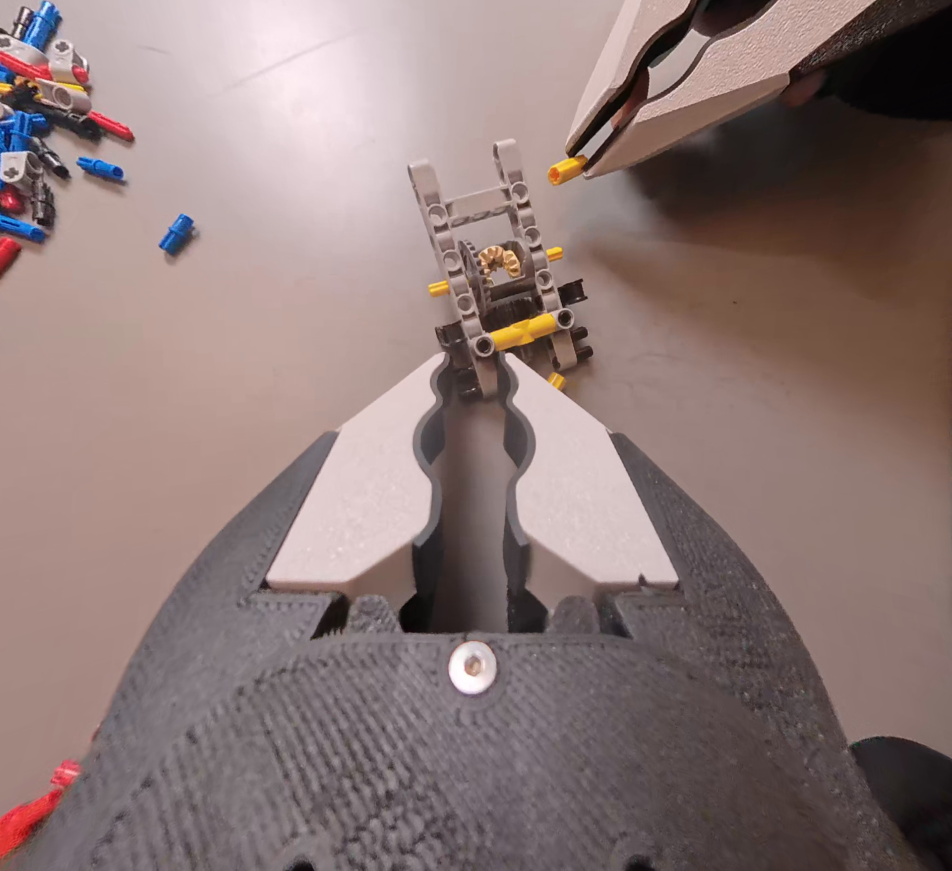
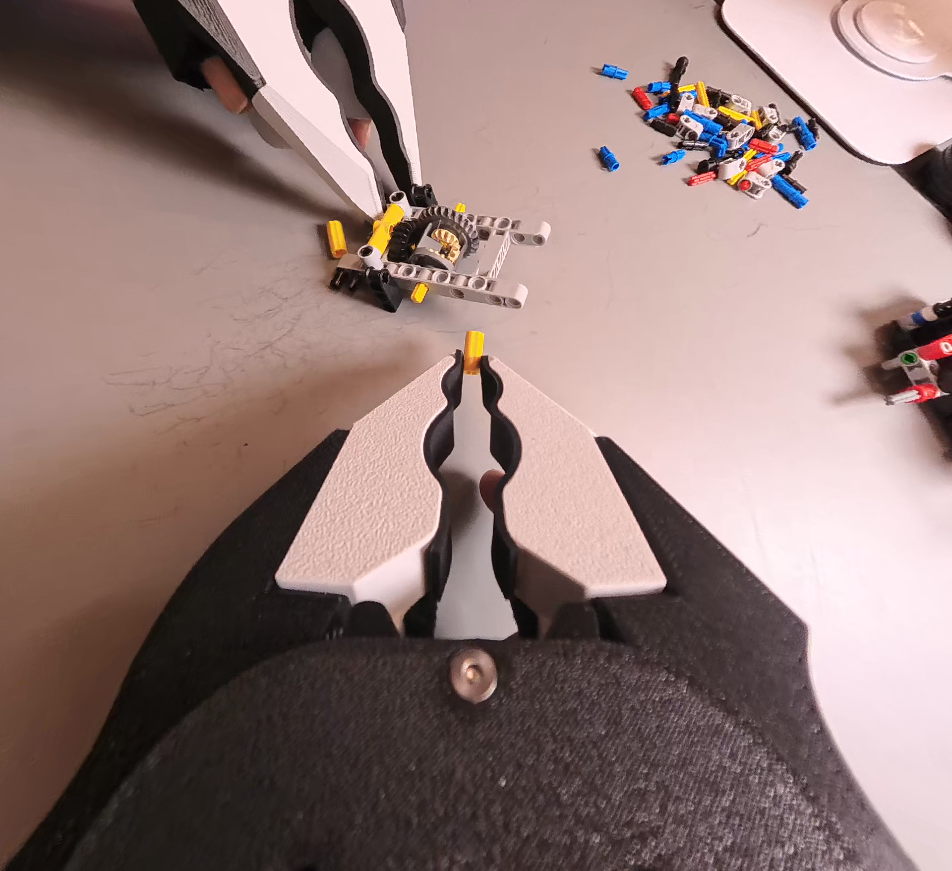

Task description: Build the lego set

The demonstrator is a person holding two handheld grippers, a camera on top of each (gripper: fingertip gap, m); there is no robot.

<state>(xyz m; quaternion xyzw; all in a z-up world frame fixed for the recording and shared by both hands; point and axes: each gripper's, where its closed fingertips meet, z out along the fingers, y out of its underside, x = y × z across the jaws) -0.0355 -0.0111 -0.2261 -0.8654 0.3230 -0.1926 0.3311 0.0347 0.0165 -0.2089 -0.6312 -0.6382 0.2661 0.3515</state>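
Yellow plastic marks the part in hand: a short bush (image 2: 473, 351), hollow at its end, pinched by its rear half between the tips of the right gripper (image 2: 472, 362), jaws nearly closed on it, held off the table and just short of the assembly. The assembly, a grey beam frame (image 1: 494, 269) carrying a black gear, tan bevel gears and yellow axles, lies flat on the beige table (image 1: 309, 331). The left gripper (image 1: 476, 367) steadies it at one end, jaws narrow about a grey beam end. A yellow axle stub (image 2: 420, 293) projects from the frame's near side in the right wrist view. Judgement: the step is fitting the bush onto an axle stub; the next move calls for aligning bore with axle and pushing squarely while the left grip resists. A second yellow bush (image 2: 336, 238) lies just beside the frame; the loose parts pile (image 2: 721, 135) sits well apart.
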